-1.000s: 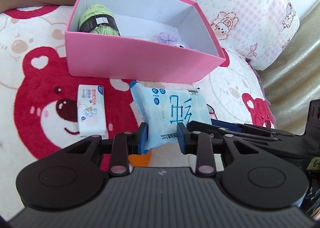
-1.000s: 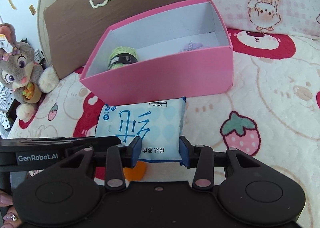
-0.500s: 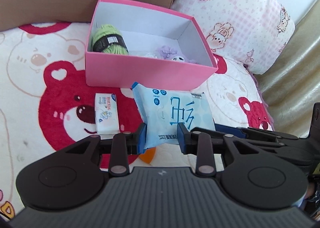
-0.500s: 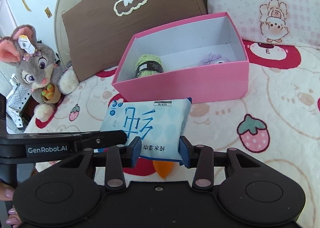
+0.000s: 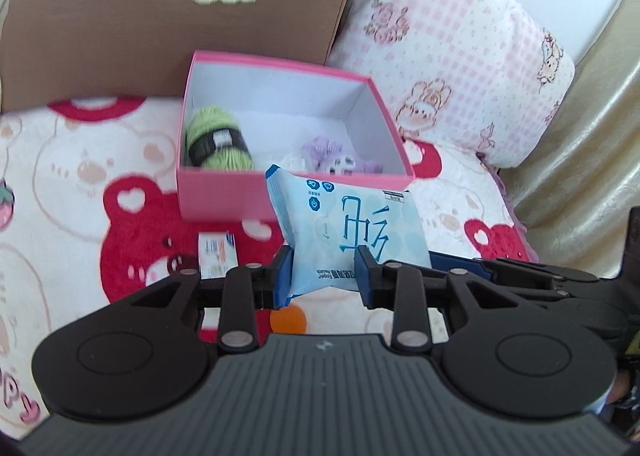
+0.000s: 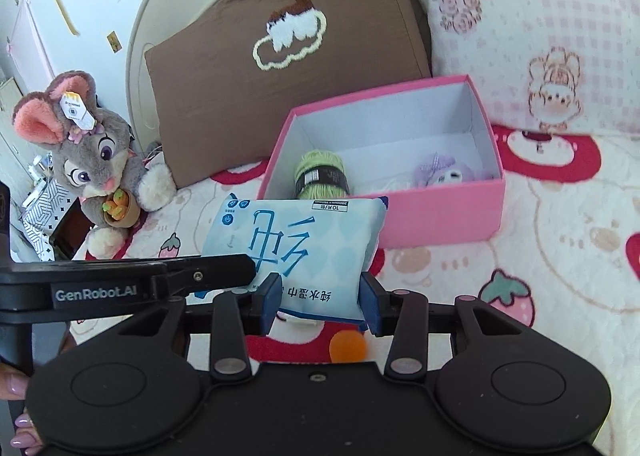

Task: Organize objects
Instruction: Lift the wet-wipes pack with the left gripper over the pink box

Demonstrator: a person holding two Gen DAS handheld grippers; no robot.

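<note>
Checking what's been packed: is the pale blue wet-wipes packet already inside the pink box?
No: the pale blue wet-wipes packet is clamped in both grippers, outside the pink box.

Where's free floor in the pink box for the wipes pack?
Inside the box, the white floor is bare along the back wall and in the middle, between the yarn at one end and the purple toy towards the other. The front is crowded. Both grippers, left and right, grip the pack.
</note>
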